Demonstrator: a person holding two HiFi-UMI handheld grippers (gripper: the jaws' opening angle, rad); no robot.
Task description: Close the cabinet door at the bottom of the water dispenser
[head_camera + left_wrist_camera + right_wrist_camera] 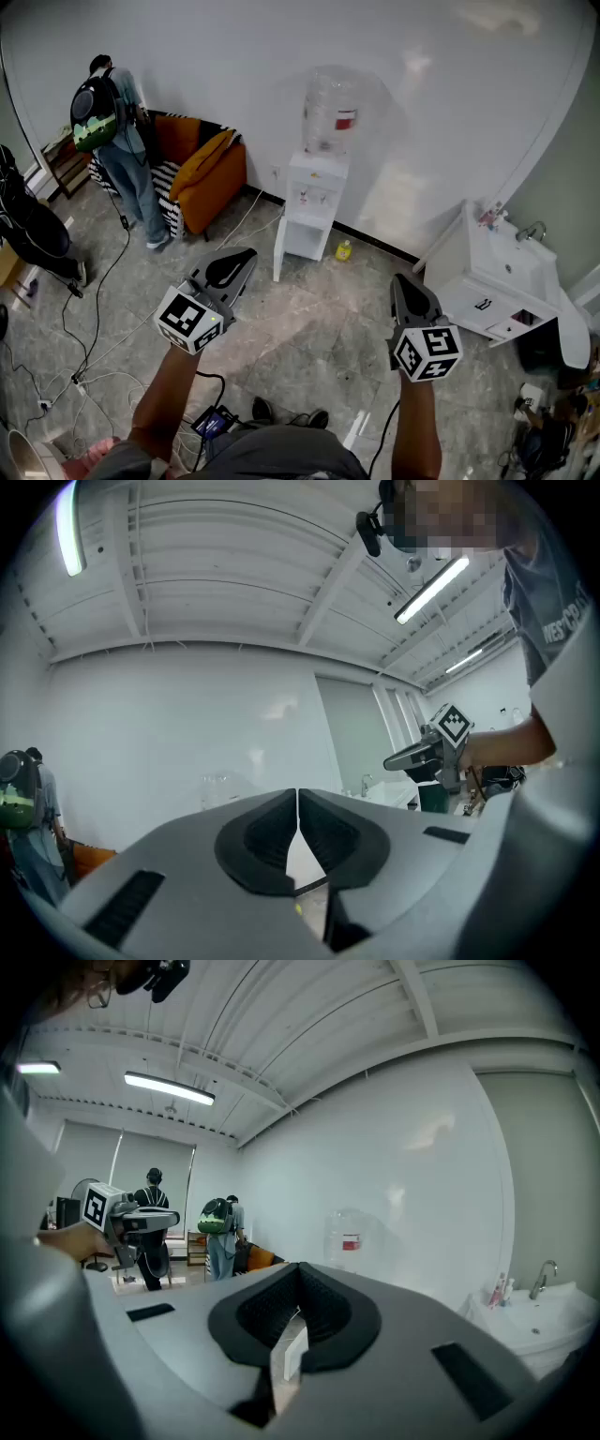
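Observation:
The white water dispenser (pixel 317 195) stands against the far wall with a clear bottle (pixel 330 112) on top. Its bottom cabinet door (pixel 279 251) is swung open toward the left, seen nearly edge-on. My left gripper (pixel 244 255) is held shut over the floor, short of the door and a little to its left. My right gripper (pixel 401 279) is also shut, off to the right of the dispenser. The left gripper view shows jaws (pixel 297 795) pressed together with nothing between them. In the right gripper view the jaws (pixel 298 1269) meet too, the bottle (pixel 345 1235) beyond them.
An orange armchair (pixel 206 169) sits left of the dispenser, with a person wearing a backpack (pixel 112 131) beside it. A white sink cabinet (pixel 492 281) stands at the right. A small yellow bottle (pixel 344 249) lies by the wall. Cables (pixel 89 328) trail across the floor at left.

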